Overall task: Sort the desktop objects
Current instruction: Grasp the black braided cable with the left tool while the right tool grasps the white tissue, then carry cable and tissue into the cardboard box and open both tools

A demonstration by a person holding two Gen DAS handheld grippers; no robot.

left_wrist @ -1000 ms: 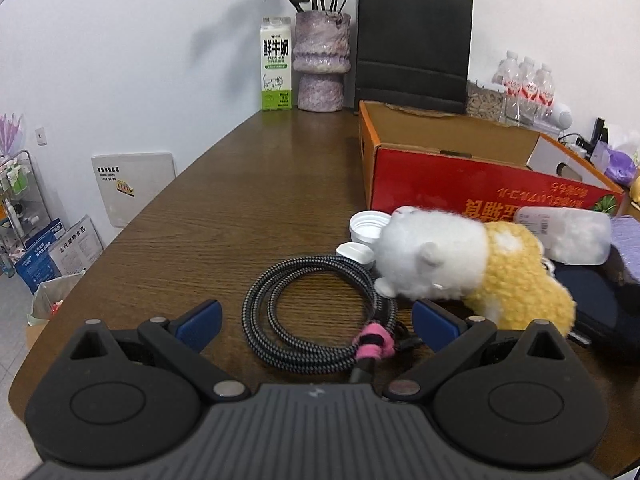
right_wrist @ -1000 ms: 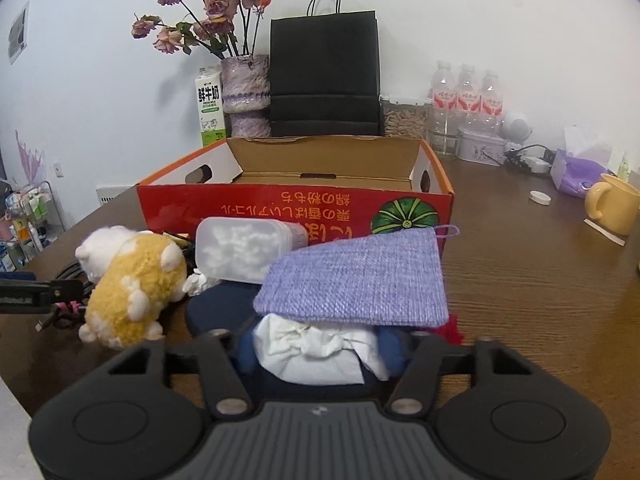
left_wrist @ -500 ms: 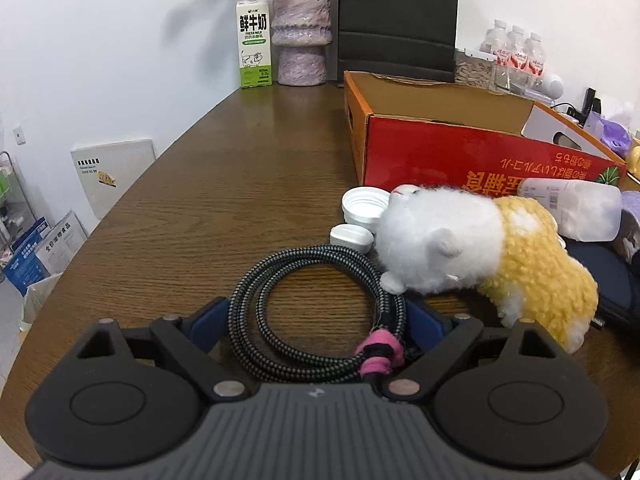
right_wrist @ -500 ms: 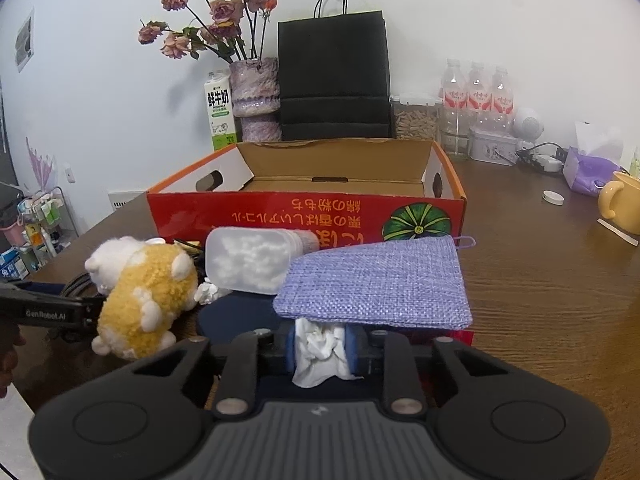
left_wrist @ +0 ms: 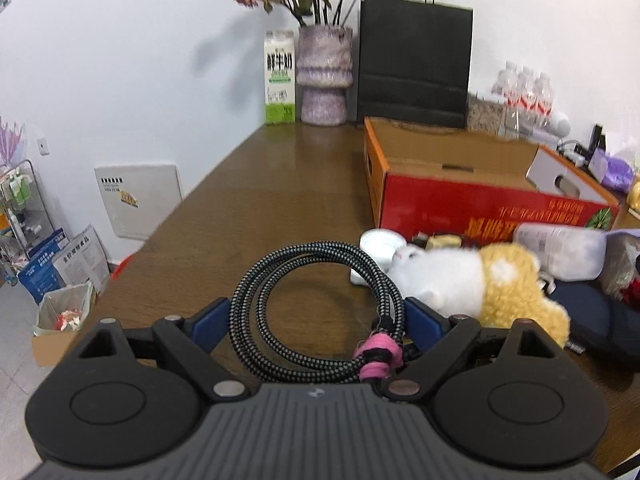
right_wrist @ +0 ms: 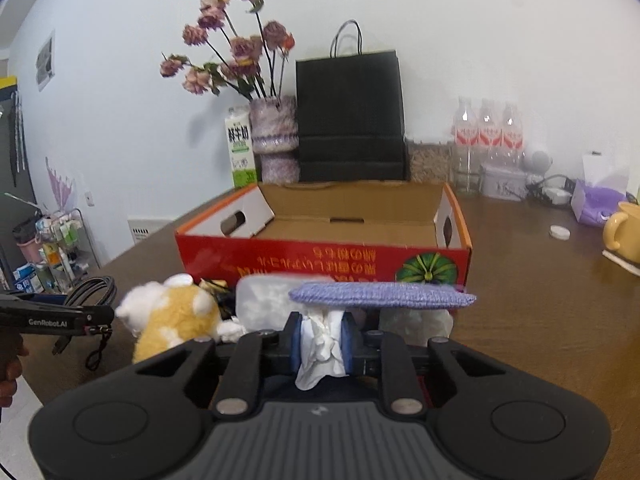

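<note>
Two grippers in view. Left gripper: its fingers sit either side of the coiled braided cable, which is bound with a pink tie. The jaws have just been closing a little, with the coil between them; both blue pads lie against the coil's outer sides, and in the right wrist view the loop hangs off that gripper clear of the table, so the cable is held.

Right gripper: jaws have just been closing and now stand narrow, pinching a crumpled white tissue between the blue pads. A flat purple woven pouch rests on top of the tissue, just beyond the fingertips.

Plush toy, white and yellow, lies on its side beside the cable coil, just in front of the red cardboard box. Box is open and sits toward the far edge of the table. A clear plastic container lies against the box front, next to the plush toy. A white cap sits beside the toy's head.

Milk carton, vase with dried flowers and black paper bag stand along the far edge.
</note>
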